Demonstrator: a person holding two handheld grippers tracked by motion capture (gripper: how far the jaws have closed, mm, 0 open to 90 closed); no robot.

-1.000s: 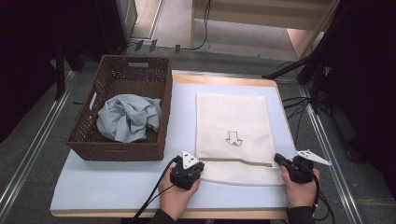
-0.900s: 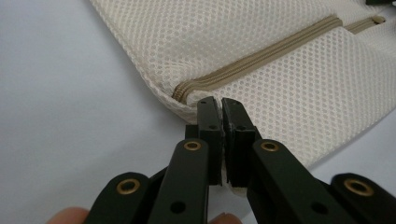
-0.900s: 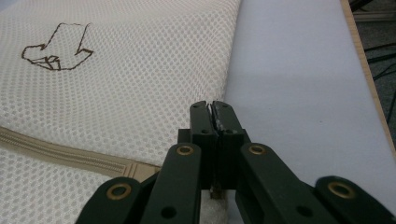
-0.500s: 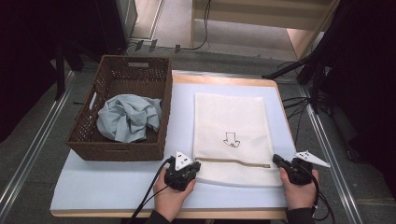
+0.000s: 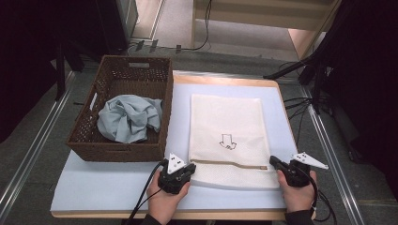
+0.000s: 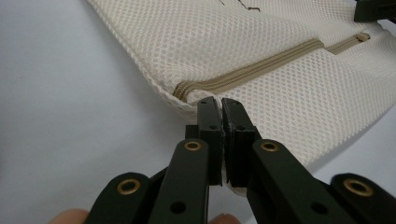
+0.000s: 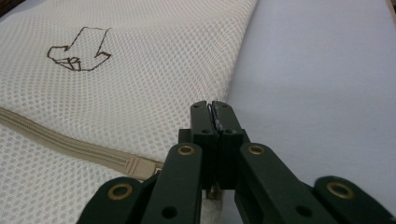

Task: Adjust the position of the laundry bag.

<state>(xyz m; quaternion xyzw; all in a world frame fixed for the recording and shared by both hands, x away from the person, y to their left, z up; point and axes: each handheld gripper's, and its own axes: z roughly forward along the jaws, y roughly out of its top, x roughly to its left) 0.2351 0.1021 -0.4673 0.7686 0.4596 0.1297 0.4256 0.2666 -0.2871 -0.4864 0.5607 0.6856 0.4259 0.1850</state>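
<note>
Mesh laundry bag: a cream mesh laundry bag [image 5: 227, 136] lies flat on the pale blue table cover [image 5: 108, 187], right of the basket, its long side running away from the person. A small brown arrow drawing [image 5: 228, 141] sits on its upper face.

Zipper: a tan zipper [image 5: 230, 164] runs across the bag close to its near end. In the left gripper view its end [image 6: 184, 88] lies just ahead of the jaw tips, and the zipper pull [image 6: 362, 36] shows far along the band.

Left gripper: the left gripper [image 5: 190, 166] sits at the bag's near left corner, held in the person's left hand [image 5: 164, 201]. Its jaws are pressed together on the edge of the mesh beside the zipper end [image 6: 219, 105].

Right gripper: the right gripper [image 5: 273, 161] is at the bag's near right corner, in the right hand [image 5: 295, 194]. In its own view [image 7: 212, 109] the jaws are closed tight, with a sliver of something pinched between the tips; I cannot say for sure that it is the mesh, though the bag's edge lies right beneath them.

Basket: a dark wicker basket [image 5: 87, 140] stands at the left of the table, just beside the bag without touching it.

Cloth: a crumpled pale blue cloth [image 5: 129, 117] lies inside the basket.

Table: a wooden edge [image 5: 225, 79] shows around the blue cover.
</note>
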